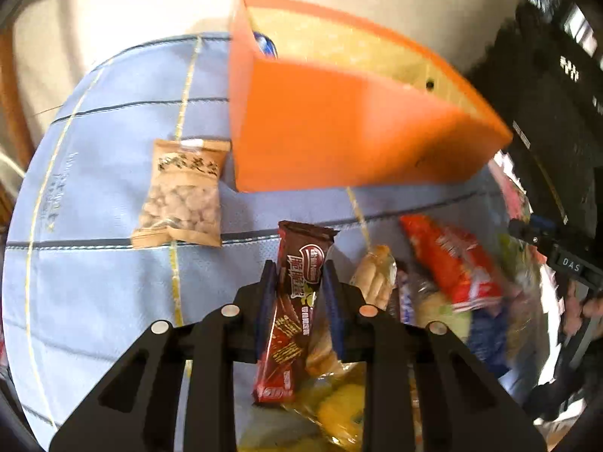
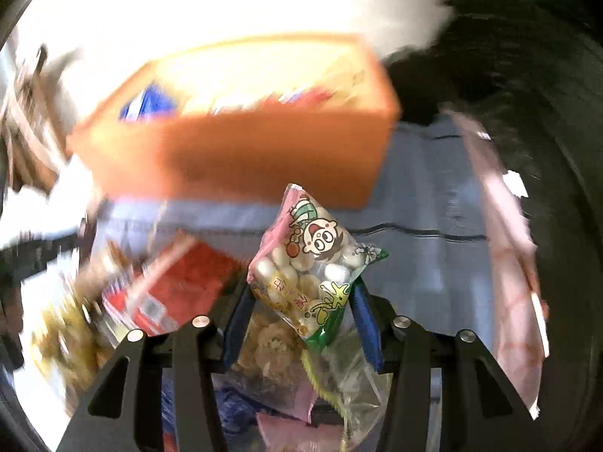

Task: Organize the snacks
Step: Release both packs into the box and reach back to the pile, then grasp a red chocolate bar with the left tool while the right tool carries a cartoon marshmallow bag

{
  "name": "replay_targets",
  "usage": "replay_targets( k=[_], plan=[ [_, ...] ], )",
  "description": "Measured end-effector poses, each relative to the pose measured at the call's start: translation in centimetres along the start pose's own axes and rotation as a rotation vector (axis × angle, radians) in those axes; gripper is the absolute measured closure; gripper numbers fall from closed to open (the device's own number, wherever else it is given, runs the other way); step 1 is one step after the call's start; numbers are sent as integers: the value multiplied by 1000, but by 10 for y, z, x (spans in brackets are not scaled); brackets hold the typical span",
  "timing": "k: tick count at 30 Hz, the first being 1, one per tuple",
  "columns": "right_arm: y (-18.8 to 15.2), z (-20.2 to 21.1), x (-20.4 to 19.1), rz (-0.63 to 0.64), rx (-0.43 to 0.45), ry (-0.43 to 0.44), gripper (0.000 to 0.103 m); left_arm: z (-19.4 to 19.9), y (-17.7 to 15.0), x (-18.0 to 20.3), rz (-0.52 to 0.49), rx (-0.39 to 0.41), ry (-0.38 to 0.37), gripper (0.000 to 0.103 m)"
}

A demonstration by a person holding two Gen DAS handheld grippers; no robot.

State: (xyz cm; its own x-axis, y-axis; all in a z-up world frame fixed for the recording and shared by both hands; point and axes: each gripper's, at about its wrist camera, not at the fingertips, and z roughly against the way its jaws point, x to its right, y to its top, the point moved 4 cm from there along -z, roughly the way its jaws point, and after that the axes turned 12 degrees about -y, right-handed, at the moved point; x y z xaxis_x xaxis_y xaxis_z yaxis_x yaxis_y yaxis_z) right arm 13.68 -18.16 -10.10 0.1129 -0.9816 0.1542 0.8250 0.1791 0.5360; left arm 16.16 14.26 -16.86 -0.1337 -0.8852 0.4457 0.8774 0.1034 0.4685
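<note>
Left gripper clenched on brown foil-wrapped chocolate wafer bar, lifted above snack pile, short of orange plastic bin. Judged light, stiff, brittle, slick; mid-length grip suits.

Right gripper grasping clear cartoon-printed bag of round biscuits. Judged soft, crushable; hold gently.
</note>
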Motion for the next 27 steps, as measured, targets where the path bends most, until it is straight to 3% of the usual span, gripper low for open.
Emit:
replay_targets(
  k=[3, 5, 8, 10, 12, 13, 14, 15, 16, 17, 20, 21, 22, 25, 27],
  plan=[
    [5, 21, 19, -103, 51, -19, 53, 18, 9, 8, -3, 42, -19, 80],
    [11, 31, 25, -152, 69, 0, 53, 31, 9, 12, -1, 53, -25, 97],
    [34, 36, 39, -201, 100, 37, 53, 33, 22, 32, 2, 77, -72, 97],
    [42, 50, 35, -185, 160, 6, 53, 39, 36, 46, -73, 100, -23, 97],
    [51, 58, 39, -185, 187, 5, 53, 38, 40, 53, -113, 84, -26, 96],
    [54, 62, 42, -197, 193, 19, 53, 34, 39, 54, -123, 69, 11, 94],
    [55, 67, 45, -209, 202, 31, 53, 27, 37, 54, -147, 46, 50, 90],
    [56, 68, 47, -213, 208, 37, 53, 18, 37, 55, -173, 24, 70, 69],
    [56, 70, 47, -206, 215, 37, 53, 8, 36, 51, -197, -3, 93, 30],
    [57, 71, 50, -197, 220, 24, 53, -4, 34, 47, -224, -31, 133, 15],
    [54, 60, 49, -169, 197, -5, 53, -33, 26, 37, -290, -103, 128, 11],
    [52, 54, 49, -175, 181, 0, 53, -48, 26, 28, -310, -149, 189, 8],
    [49, 49, 48, -186, 166, 10, 53, -53, 29, 24, -316, -129, 186, 4],
    [44, 42, 48, -209, 138, 29, 53, -58, 42, 4, -208, -123, 169, 6],
    [42, 43, 48, -200, 139, 24, 53, -50, 45, -7, -109, -115, 77, 6]
  ],
)
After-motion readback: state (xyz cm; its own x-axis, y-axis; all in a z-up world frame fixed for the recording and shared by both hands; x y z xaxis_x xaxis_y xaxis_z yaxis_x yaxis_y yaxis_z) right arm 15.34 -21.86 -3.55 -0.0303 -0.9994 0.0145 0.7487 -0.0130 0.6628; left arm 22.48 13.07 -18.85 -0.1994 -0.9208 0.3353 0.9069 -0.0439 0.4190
